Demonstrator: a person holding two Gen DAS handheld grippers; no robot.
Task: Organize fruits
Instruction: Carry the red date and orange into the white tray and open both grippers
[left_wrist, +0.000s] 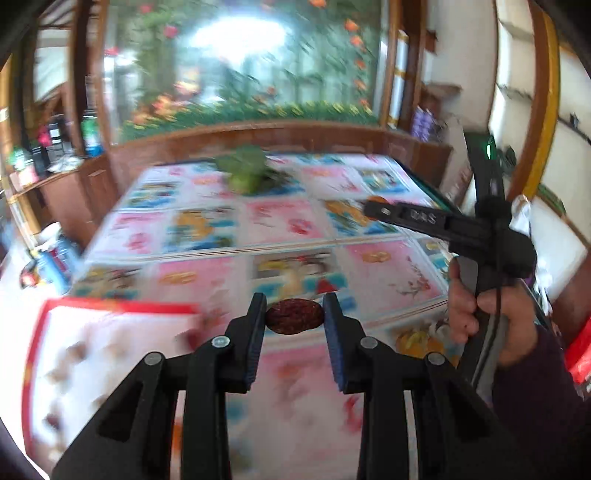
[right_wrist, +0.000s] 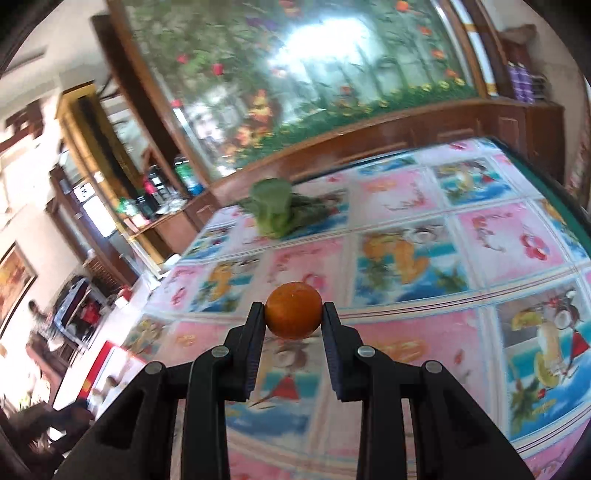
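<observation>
Both fruits are up and in transit over the counter (right_wrist: 406, 229). My left claw (left_wrist: 294, 317) is clamped on a wrinkled red date (left_wrist: 294, 316); my right claw (right_wrist: 293, 315) pinches a small orange (right_wrist: 293, 310), jaws narrow. Next, I judge: carry each to its spot, then ease open gently.

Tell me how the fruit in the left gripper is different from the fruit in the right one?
The date is dark reddish-brown; the orange is bright orange. The date looks wrinkled and flattish; the orange looks smooth and round. The date sits wider than tall between the left gripper pads; the orange is ball-shaped in the right gripper. Both are small and pinched above the table.
</observation>
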